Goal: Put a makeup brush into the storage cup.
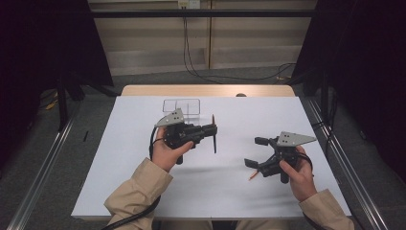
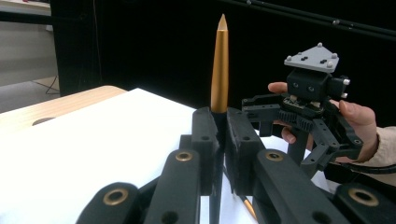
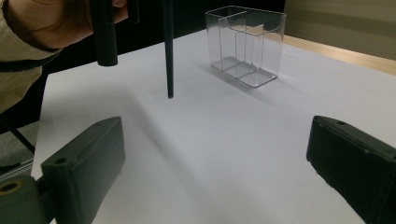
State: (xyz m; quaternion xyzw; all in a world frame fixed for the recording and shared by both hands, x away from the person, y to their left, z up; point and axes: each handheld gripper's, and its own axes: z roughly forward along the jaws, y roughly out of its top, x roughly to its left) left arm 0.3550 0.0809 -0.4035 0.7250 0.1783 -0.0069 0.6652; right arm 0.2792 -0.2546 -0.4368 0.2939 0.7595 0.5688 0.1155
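Observation:
A slim pen with a gold upper half (image 2: 219, 65) and a dark lower shaft (image 3: 169, 51) stands upright, and my left gripper (image 2: 219, 116) is shut on its middle. In the high view, that gripper (image 1: 213, 134) hangs over the table's centre left with the pen (image 1: 214, 139) crossing its jaws. My right gripper (image 1: 253, 152) is at the right, open, with nothing between its wide jaws (image 3: 215, 140). It faces the left gripper and appears from the front in the left gripper view (image 2: 285, 126). A thin orange stick (image 1: 253, 175) lies on the table just below the right gripper.
A clear plastic box with two compartments (image 1: 181, 106) stands at the back of the white table top (image 1: 143, 182); the right gripper view has the box (image 3: 245, 44) beyond the pen. A wooden strip (image 1: 206, 90) edges the far side.

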